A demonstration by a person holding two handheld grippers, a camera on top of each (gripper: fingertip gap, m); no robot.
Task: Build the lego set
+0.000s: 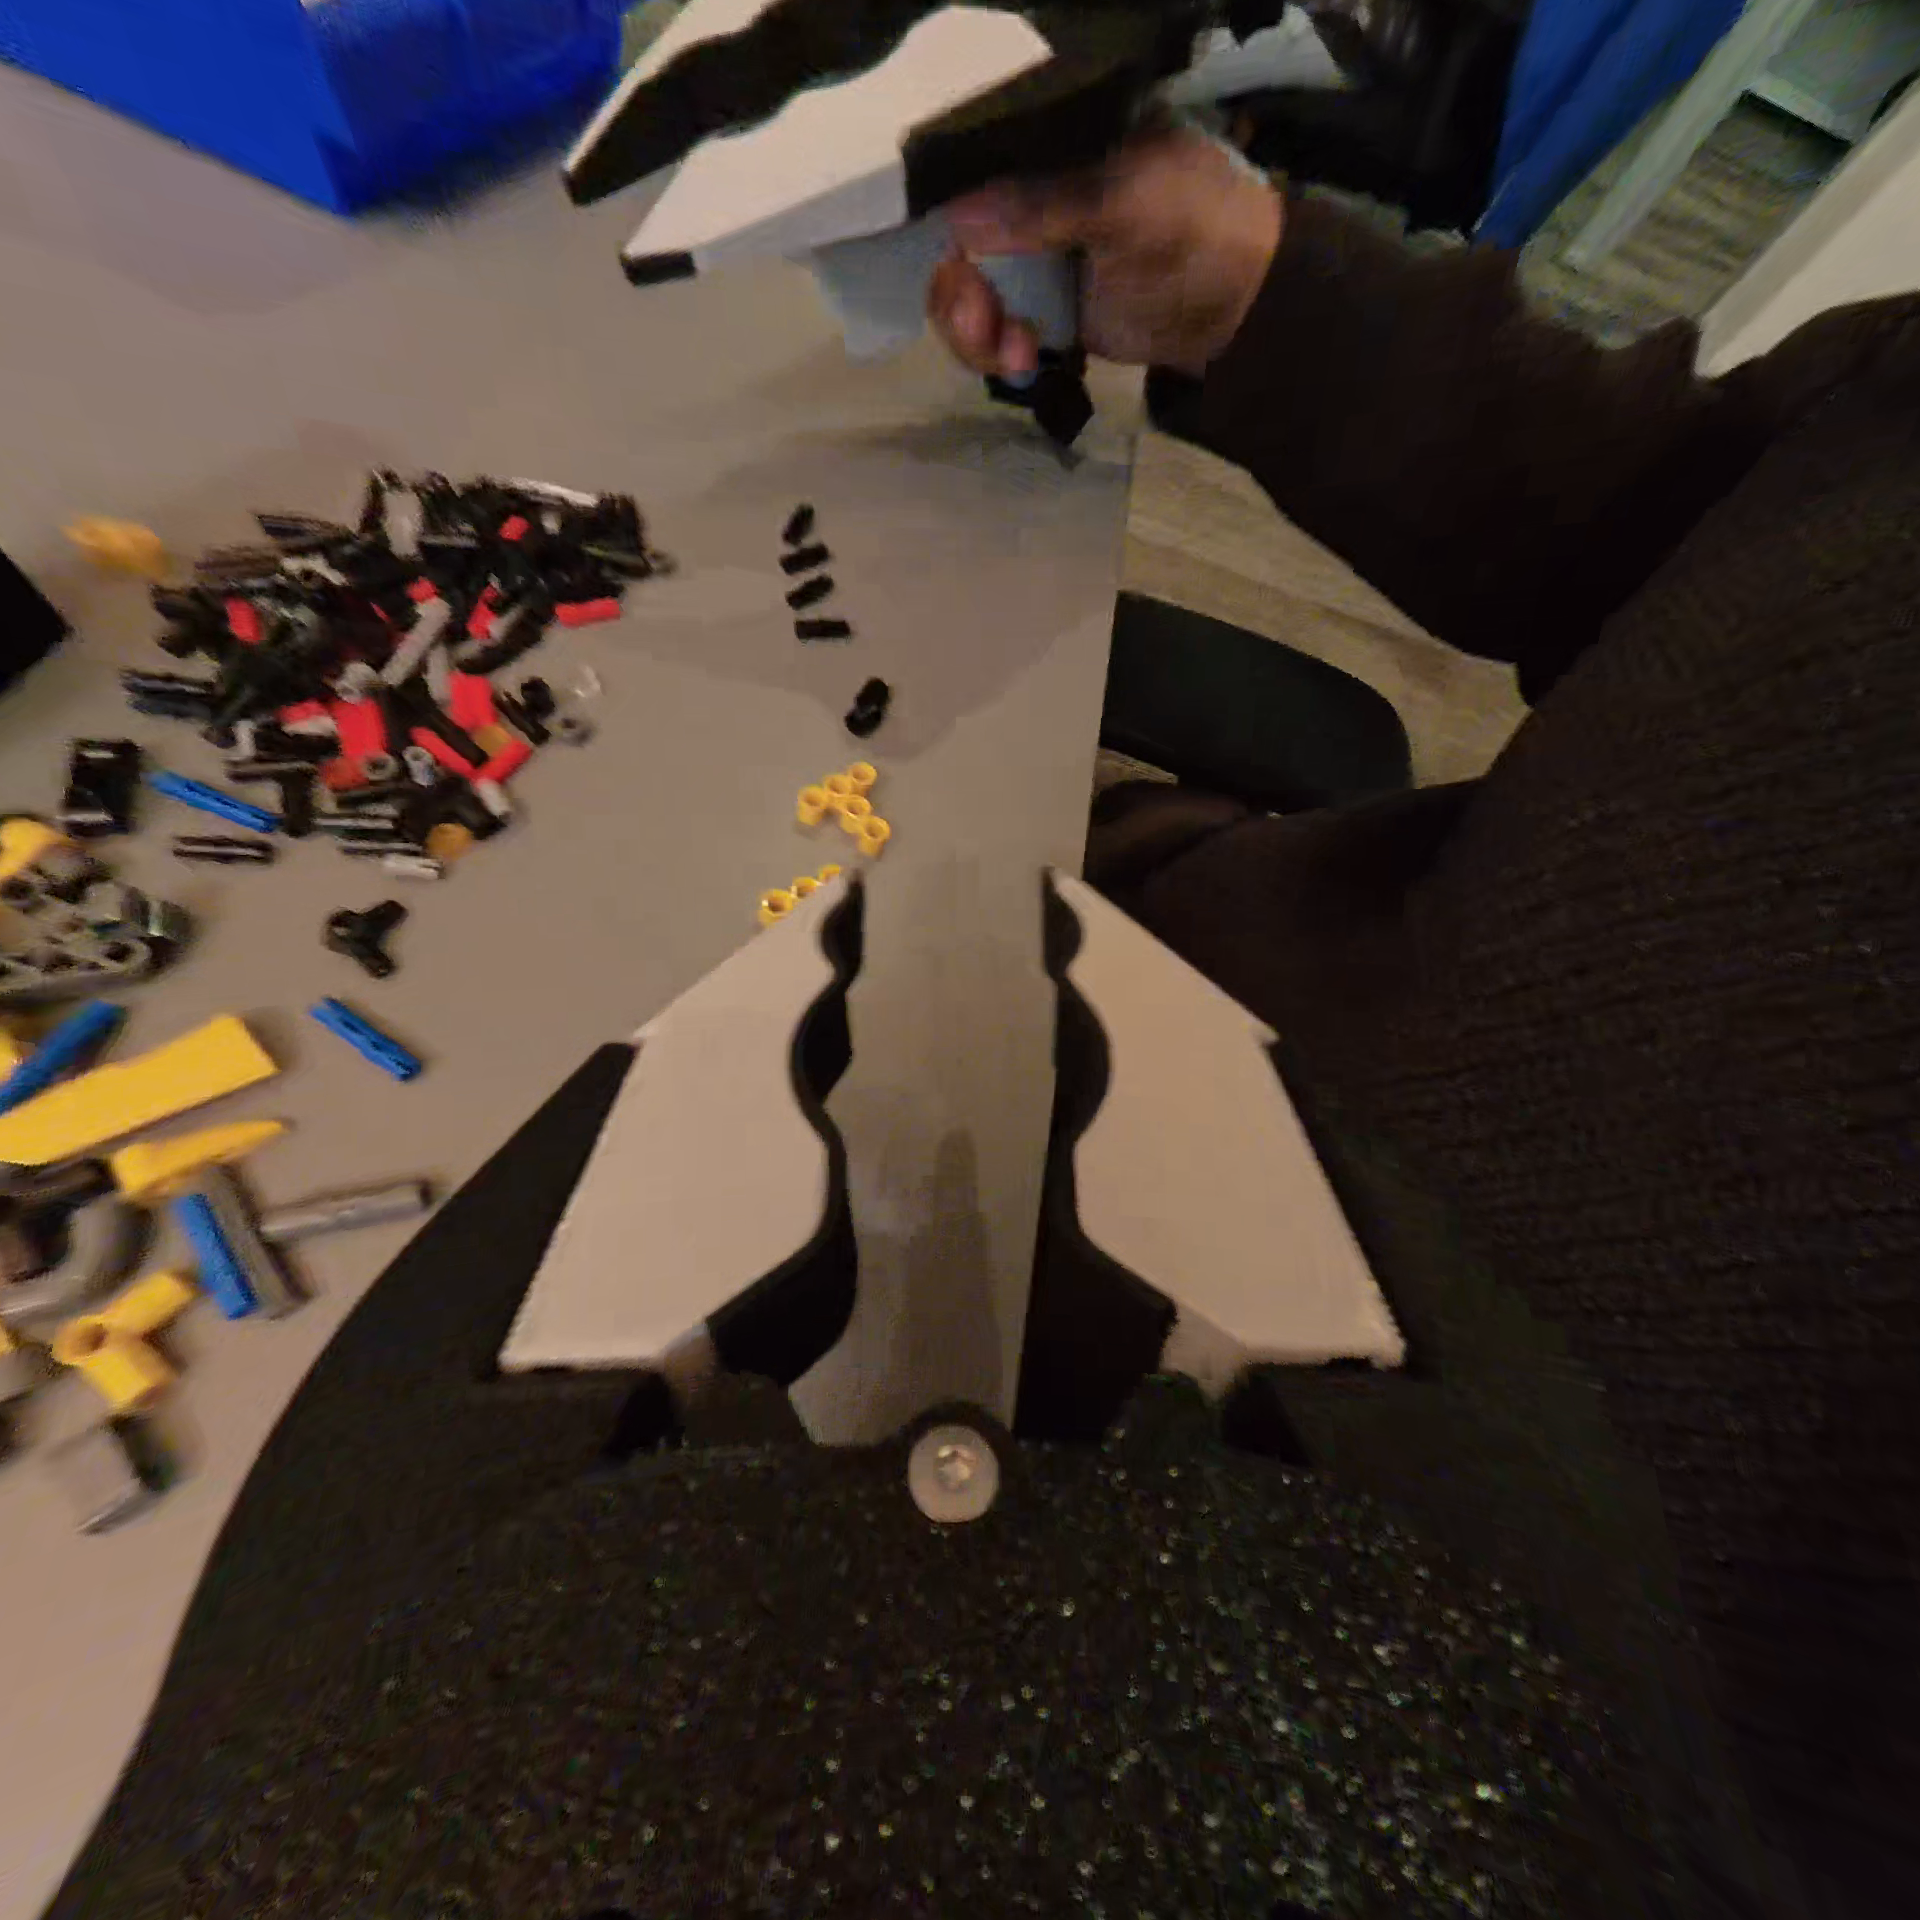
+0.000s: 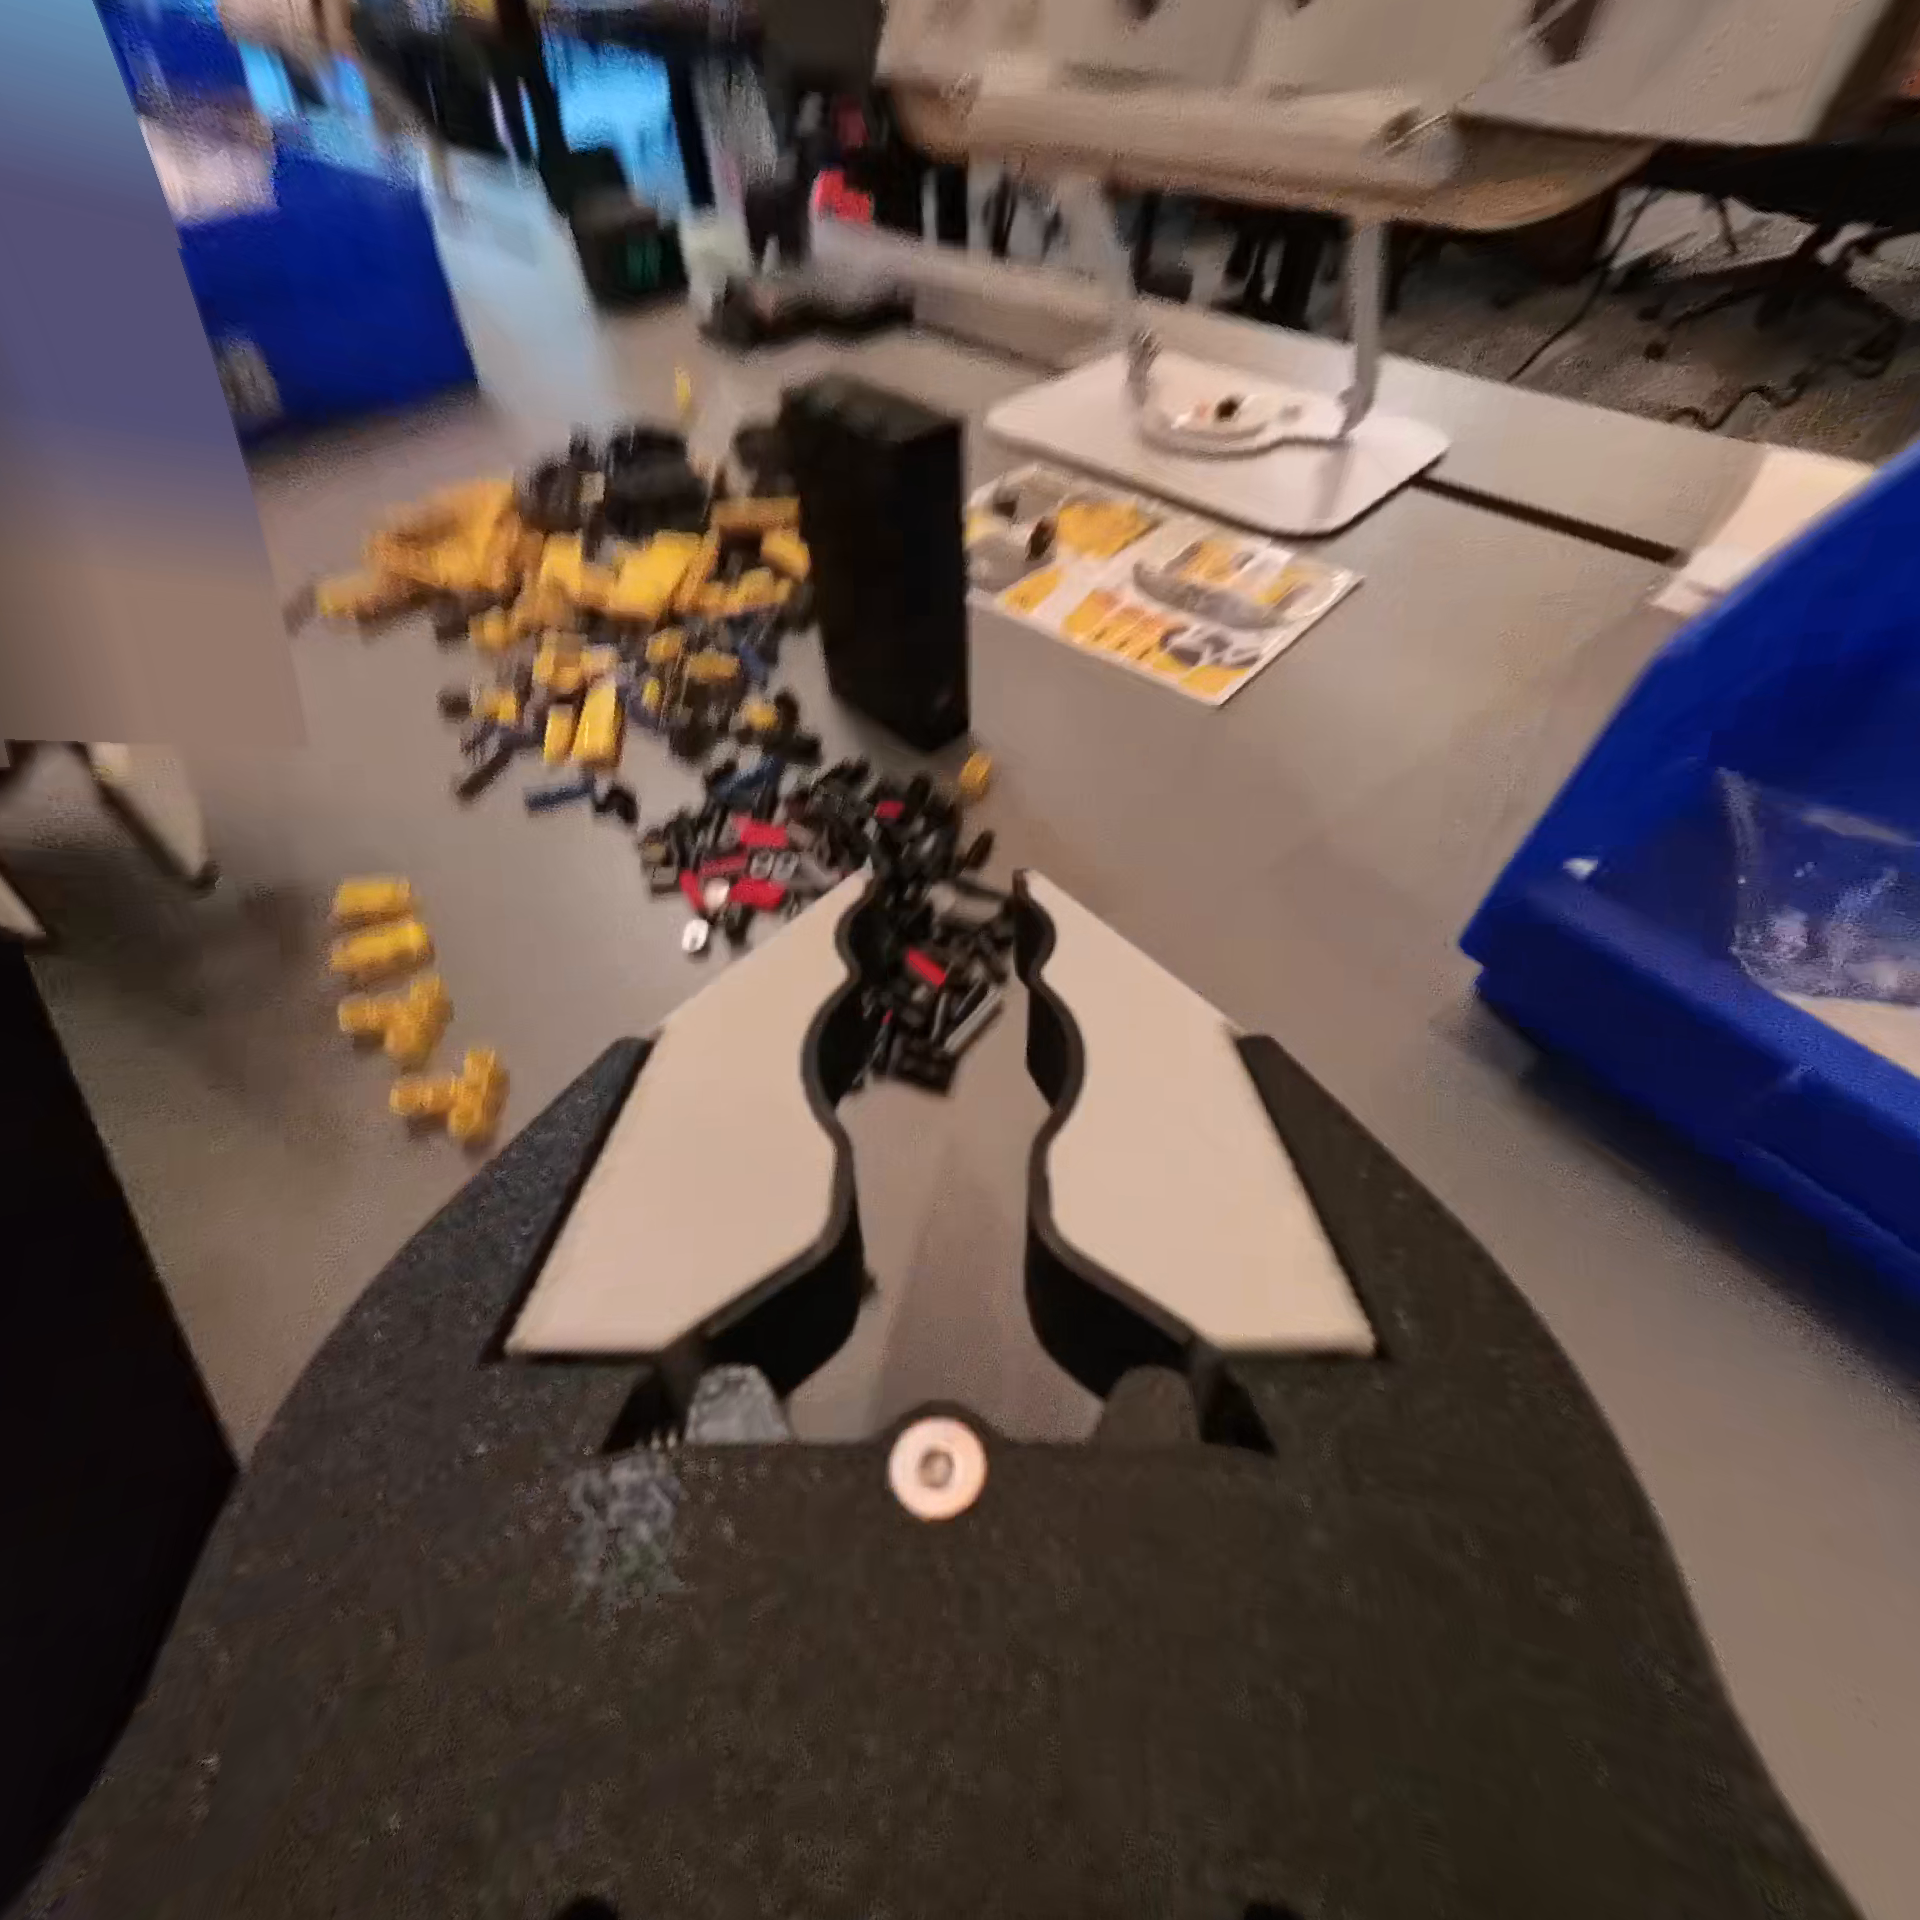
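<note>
My left gripper (image 1: 951,883) is open and empty, held over the grey table (image 1: 644,343) near its edge. Small yellow connectors (image 1: 847,805) lie just ahead of its left fingertip, and a row of short black pins (image 1: 810,577) lies beyond. A pile of black and red small parts (image 1: 384,655) lies to the left. My right gripper (image 2: 940,883) is open and empty above the same black and red pile (image 2: 831,831). It also shows in the left wrist view (image 1: 623,223), held by a hand (image 1: 1122,270) at the top.
Yellow, blue and grey pieces (image 1: 125,1122) lie at the left. A larger yellow and black pile (image 2: 592,592), a black upright box (image 2: 894,561), a printed sheet (image 2: 1164,592), a stand's white base (image 2: 1216,447) and blue bins (image 2: 1714,904) stand on the table. Yellow connectors (image 2: 405,987) lie left. There is about 20 cm between the tips of the two grippers.
</note>
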